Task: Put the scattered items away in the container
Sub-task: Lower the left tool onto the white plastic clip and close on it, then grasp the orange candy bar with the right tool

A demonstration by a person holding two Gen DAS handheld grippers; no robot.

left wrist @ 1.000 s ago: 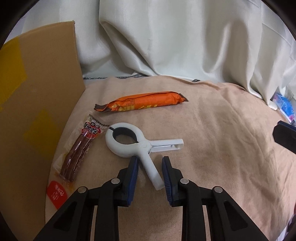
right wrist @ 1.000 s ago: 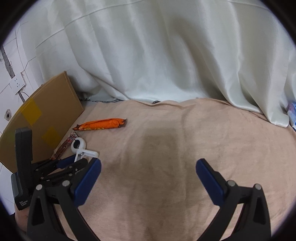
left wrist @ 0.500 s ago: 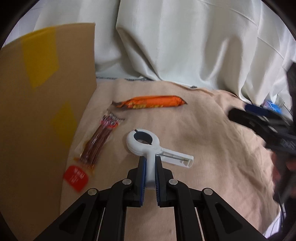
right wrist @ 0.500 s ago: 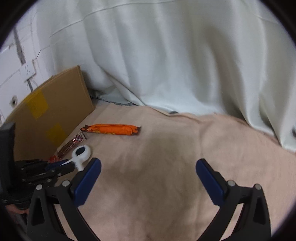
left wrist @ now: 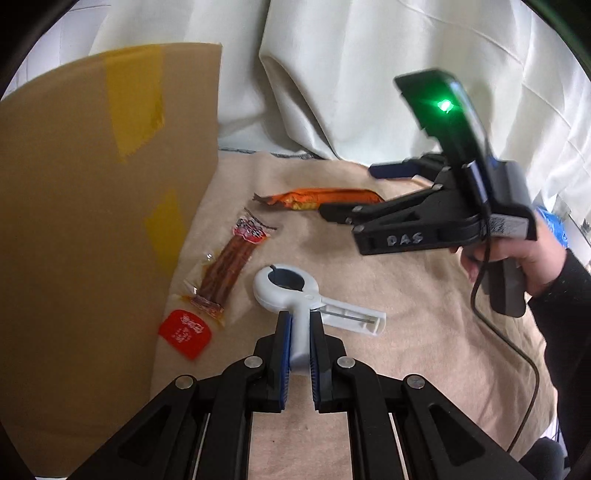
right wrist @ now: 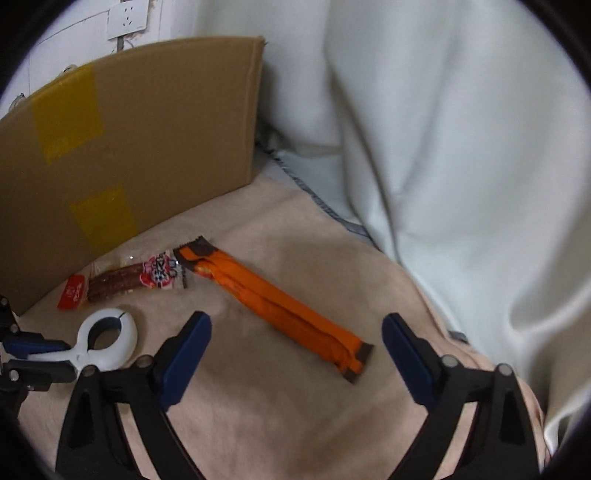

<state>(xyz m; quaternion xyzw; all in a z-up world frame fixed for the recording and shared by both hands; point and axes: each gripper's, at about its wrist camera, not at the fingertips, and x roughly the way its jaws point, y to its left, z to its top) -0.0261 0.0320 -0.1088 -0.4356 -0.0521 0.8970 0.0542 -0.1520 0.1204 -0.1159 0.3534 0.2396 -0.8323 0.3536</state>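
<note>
A white plastic clip point(left wrist: 284, 288) point(right wrist: 107, 338) has one handle pinched in my left gripper point(left wrist: 299, 343) point(right wrist: 33, 354), which is shut on it just above the beige blanket. My right gripper point(right wrist: 295, 325) point(left wrist: 351, 192) hovers astride the orange snack bar point(right wrist: 273, 299) point(left wrist: 325, 197). Its jaws are wide and closing, and its pads are clear of the wrapper. A brown sausage-stick packet point(left wrist: 229, 269) point(right wrist: 129, 278) and a small red sachet point(left wrist: 184, 332) point(right wrist: 72, 291) lie beside the cardboard box point(left wrist: 92, 203) point(right wrist: 129, 129) at the left.
A beige blanket point(left wrist: 424, 332) covers the surface. A white curtain point(right wrist: 443, 147) hangs close behind and to the right. A person's hand point(left wrist: 535, 258) in a dark sleeve holds the right gripper, with a black cable point(left wrist: 517, 350) trailing. A wall socket point(right wrist: 125, 18) sits above the box.
My left gripper shut on the clip's handle and drew it slightly toward the box. My right gripper swung left and rolled, arriving over the orange bar and entering the left wrist view.
</note>
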